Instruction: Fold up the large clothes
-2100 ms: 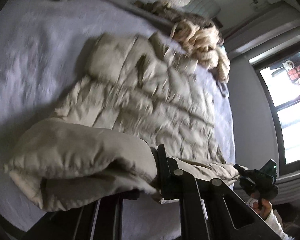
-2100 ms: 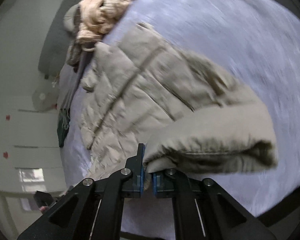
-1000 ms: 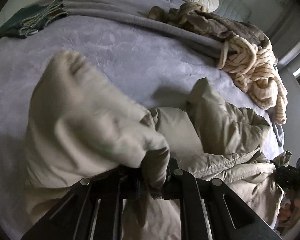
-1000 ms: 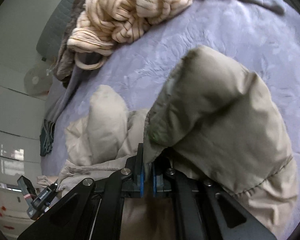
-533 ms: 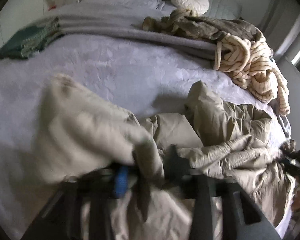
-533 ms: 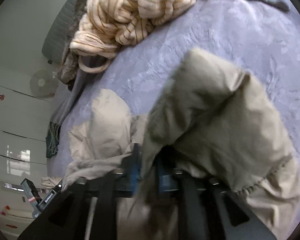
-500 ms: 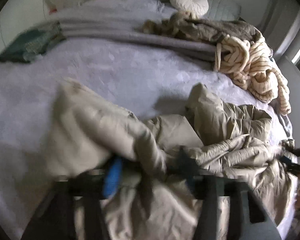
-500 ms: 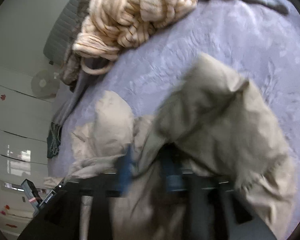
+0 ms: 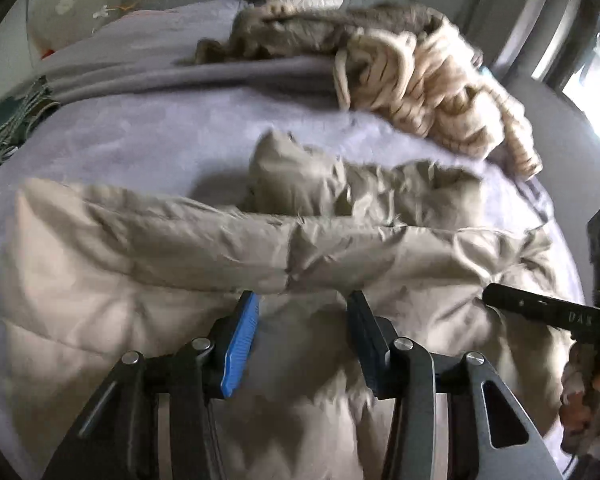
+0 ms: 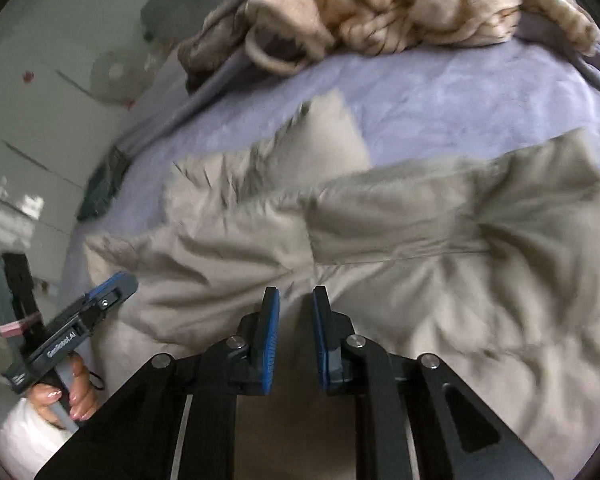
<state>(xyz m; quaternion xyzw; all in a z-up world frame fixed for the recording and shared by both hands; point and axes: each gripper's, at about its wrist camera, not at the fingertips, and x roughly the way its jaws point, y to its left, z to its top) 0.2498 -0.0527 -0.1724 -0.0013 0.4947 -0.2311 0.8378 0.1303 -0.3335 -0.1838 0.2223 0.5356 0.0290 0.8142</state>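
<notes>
Jacket (image 9: 188, 256) lies folded just beyond each closing, empty hand-held gripper (image 9: 300, 344).

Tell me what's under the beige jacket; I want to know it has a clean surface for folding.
The jacket lies on the lavender bedspread, which shows around its far and side edges. Whatever is directly beneath the jacket is covered, so I cannot tell.

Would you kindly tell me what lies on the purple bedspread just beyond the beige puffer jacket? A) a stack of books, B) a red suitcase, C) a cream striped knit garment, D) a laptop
C: a cream striped knit garment lies bunched on the purple bedspread past the beige puffer jacket.
</notes>
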